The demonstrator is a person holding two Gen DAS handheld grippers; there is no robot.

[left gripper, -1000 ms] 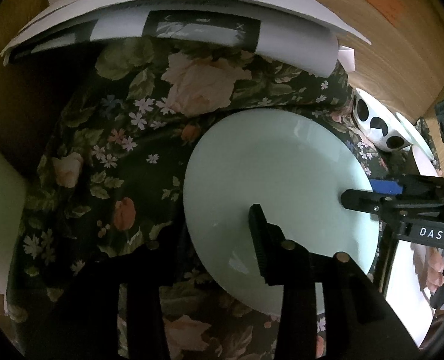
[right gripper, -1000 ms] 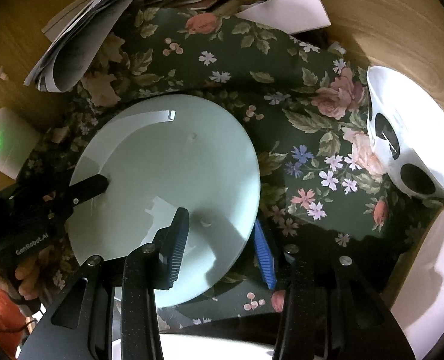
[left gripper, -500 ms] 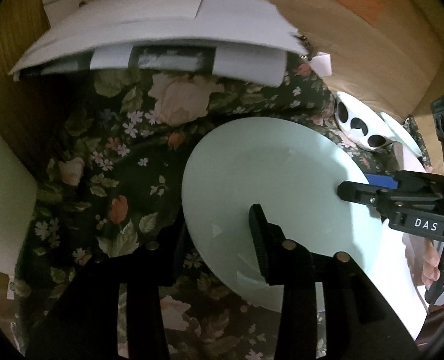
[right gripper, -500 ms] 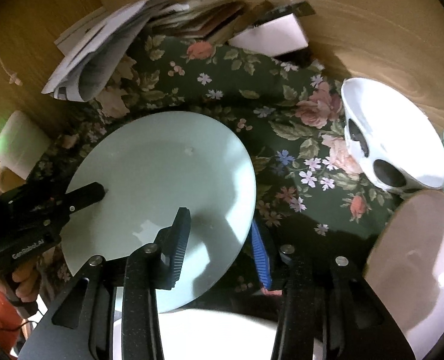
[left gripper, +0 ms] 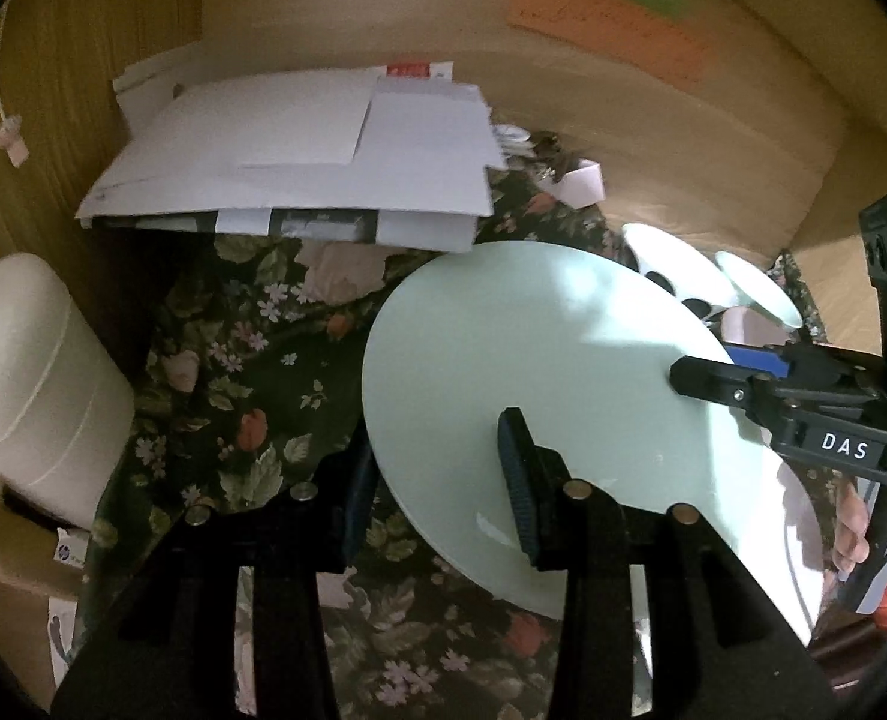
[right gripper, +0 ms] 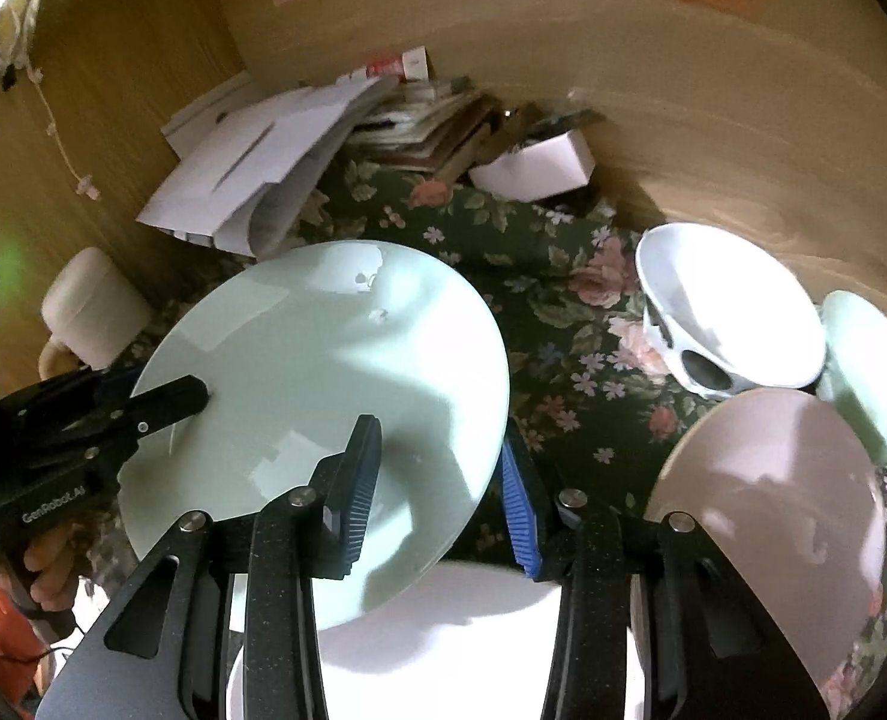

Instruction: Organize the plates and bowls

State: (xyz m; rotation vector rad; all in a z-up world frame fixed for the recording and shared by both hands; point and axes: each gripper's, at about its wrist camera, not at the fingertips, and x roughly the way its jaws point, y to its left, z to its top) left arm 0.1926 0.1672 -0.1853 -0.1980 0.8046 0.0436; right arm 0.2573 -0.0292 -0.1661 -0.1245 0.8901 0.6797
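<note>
A pale green plate is held off the floral cloth by both grippers. My left gripper clamps its left rim, one finger above and one below. My right gripper clamps the opposite rim the same way; it also shows in the left wrist view. A white plate lies under the lifted plate near me. A pink plate, a white bowl with black spots and a pale green bowl sit to the right.
A pile of papers and envelopes and a small white box lie at the back on the dark floral cloth. A cream mug stands at the left. Wooden walls close in the back and left.
Both grippers have risen and pulled back with the green plate. More of the back wall, the mug, the pink plate and the green bowl have come into view.
</note>
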